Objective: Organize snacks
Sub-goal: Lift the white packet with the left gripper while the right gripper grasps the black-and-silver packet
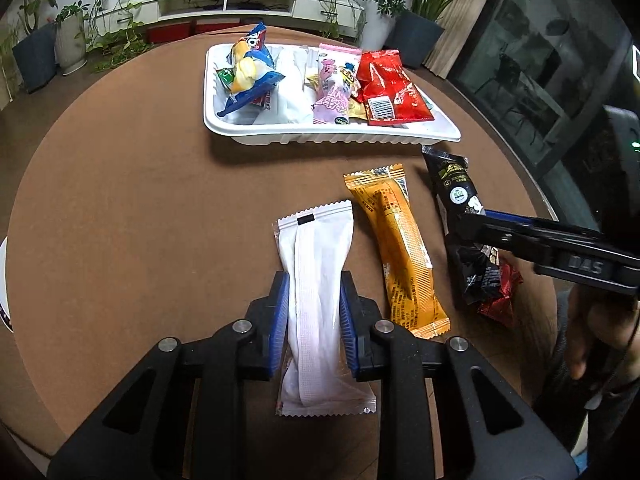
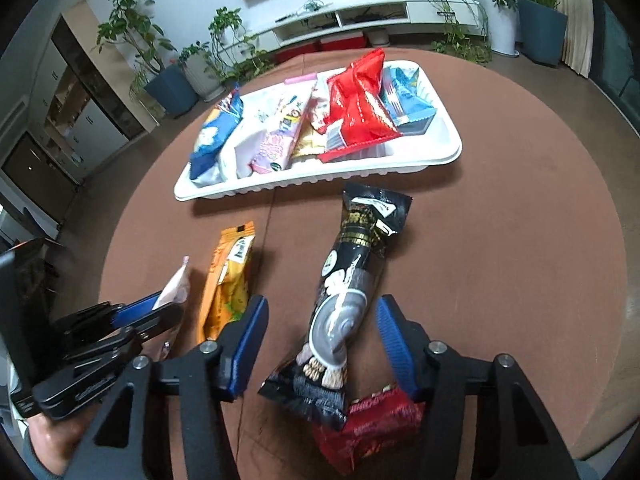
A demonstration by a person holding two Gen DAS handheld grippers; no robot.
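Note:
My left gripper (image 1: 314,312) is shut on a long white packet (image 1: 316,256), its blue pads pressing the packet's sides in the middle. In the right wrist view the same left gripper (image 2: 170,306) comes in from the left with the white packet (image 2: 176,286) pinched in it. The right gripper (image 2: 322,340) stands open astride a black packet (image 2: 352,276), and there are gaps between its pads and the wrapper. Part of that black packet lies on a red packet (image 2: 372,428). Between the two lies an orange packet (image 1: 400,248). Behind them, a white tray (image 1: 332,136) holds several snack packets.
Everything lies on a round brown table (image 1: 120,200) whose edge curves close behind the tray. A person's hand (image 1: 592,320) holds the right gripper (image 1: 466,228) at the right. Potted plants (image 1: 36,56) and a white low cabinet (image 1: 224,4) stand beyond the table.

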